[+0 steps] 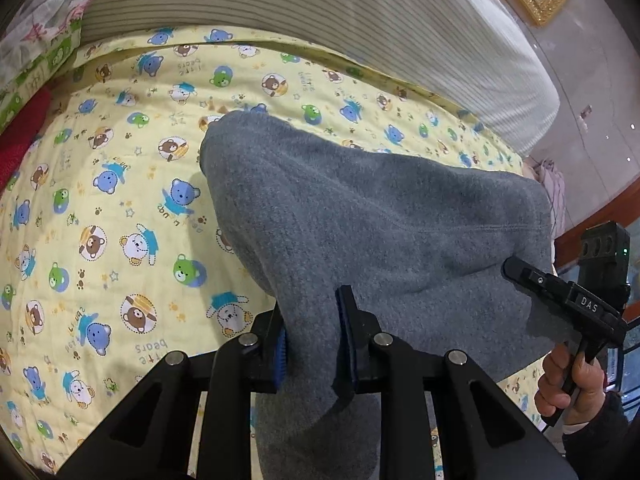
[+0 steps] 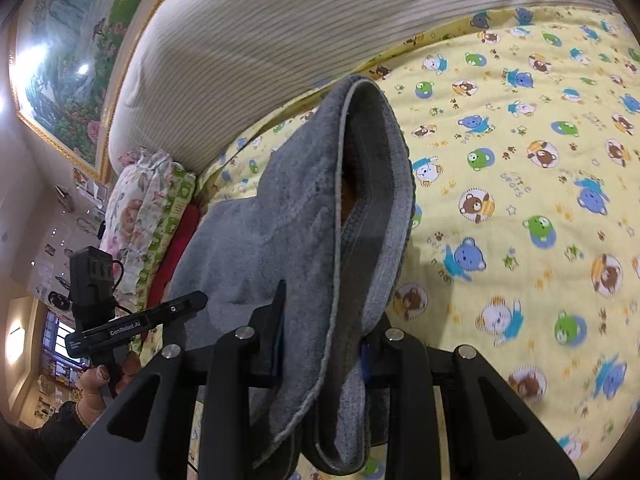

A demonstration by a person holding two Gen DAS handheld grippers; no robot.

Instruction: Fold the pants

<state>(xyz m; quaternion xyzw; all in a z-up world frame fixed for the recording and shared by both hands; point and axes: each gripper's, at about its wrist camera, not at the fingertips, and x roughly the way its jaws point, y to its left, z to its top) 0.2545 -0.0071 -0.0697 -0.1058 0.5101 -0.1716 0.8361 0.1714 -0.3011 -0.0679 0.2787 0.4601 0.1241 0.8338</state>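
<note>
Grey fleece pants (image 1: 372,216) hang lifted above a yellow bear-print bedsheet (image 1: 100,200). My left gripper (image 1: 312,344) is shut on one edge of the pants, cloth pinched between its blue pads. My right gripper (image 2: 320,340) is shut on the other edge, near the waistband opening (image 2: 368,152), with cloth draped over its fingers. The right gripper also shows in the left wrist view (image 1: 516,270) at the pants' right side. The left gripper shows in the right wrist view (image 2: 196,298) at the left.
A striped white headboard cushion (image 1: 360,12) runs along the far side of the bed. Floral pillows (image 2: 140,208) and a red cloth (image 1: 20,140) lie at the bed's end. A gold-framed painting (image 2: 68,52) hangs on the wall.
</note>
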